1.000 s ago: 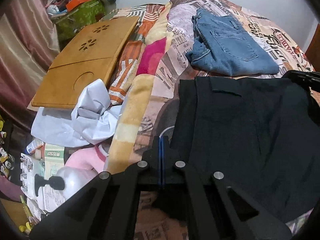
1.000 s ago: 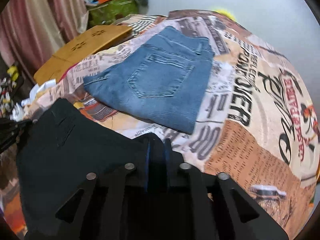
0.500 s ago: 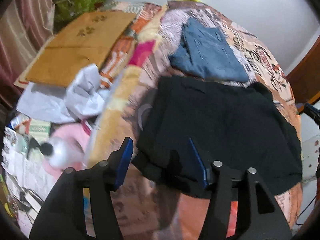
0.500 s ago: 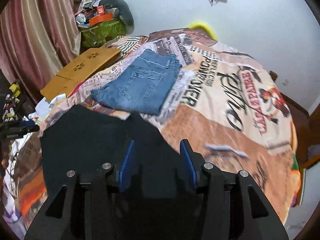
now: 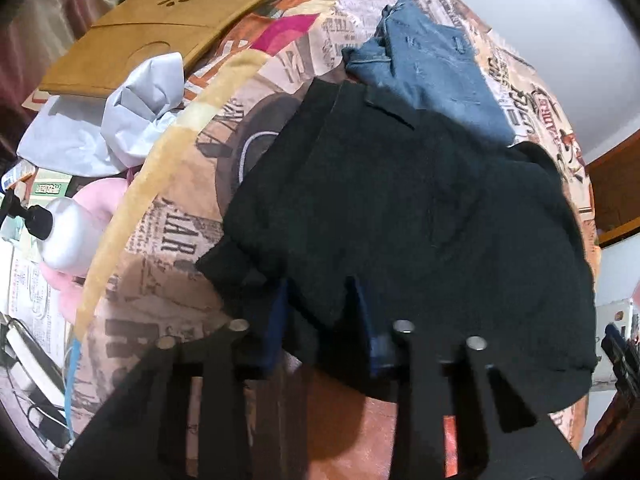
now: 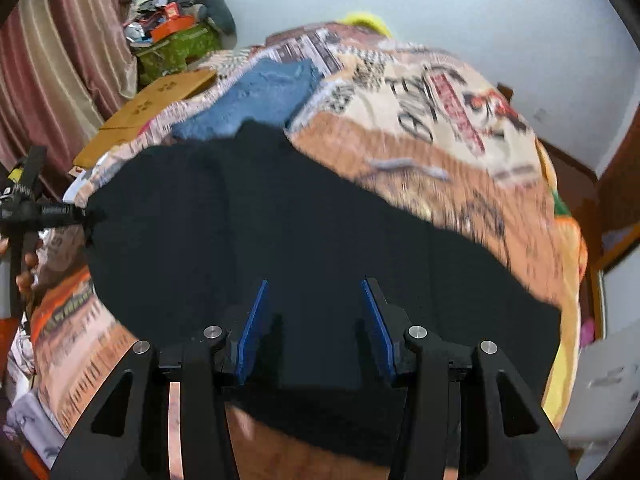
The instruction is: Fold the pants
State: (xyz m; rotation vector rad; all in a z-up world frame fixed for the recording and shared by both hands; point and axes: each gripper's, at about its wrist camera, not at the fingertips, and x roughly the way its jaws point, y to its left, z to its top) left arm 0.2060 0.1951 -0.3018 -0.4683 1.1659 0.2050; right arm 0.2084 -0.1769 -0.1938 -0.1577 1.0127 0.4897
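Observation:
Black pants (image 5: 400, 200) lie folded and spread flat across the patterned bedspread (image 5: 280, 60). My left gripper (image 5: 318, 280) points down at their near left hem; its jaws are closing, with the cloth's edge between the blue pads, which stand a little apart from it. In the right wrist view the black pants (image 6: 280, 220) fill the middle. My right gripper (image 6: 315, 281) hovers open over their near edge with nothing pinched. The left gripper (image 6: 86, 214) shows at the cloth's left edge. Folded blue jeans (image 5: 436, 72) (image 6: 264, 96) lie just beyond the black pants.
A wooden lap tray (image 5: 160, 24), a crumpled white bag (image 5: 132, 104), a white pump bottle (image 5: 68, 236) and a pink item (image 5: 100, 204) crowd the bed's left side. A green box of clutter (image 6: 176, 48) and a curtain (image 6: 60, 60) stand behind. Wooden furniture (image 5: 616, 192) is on the right.
Both grippers opened from shut. The left one shifted to the pants' near left hem and its jaws have narrowed again. The right one swept back and rightward along the cloth.

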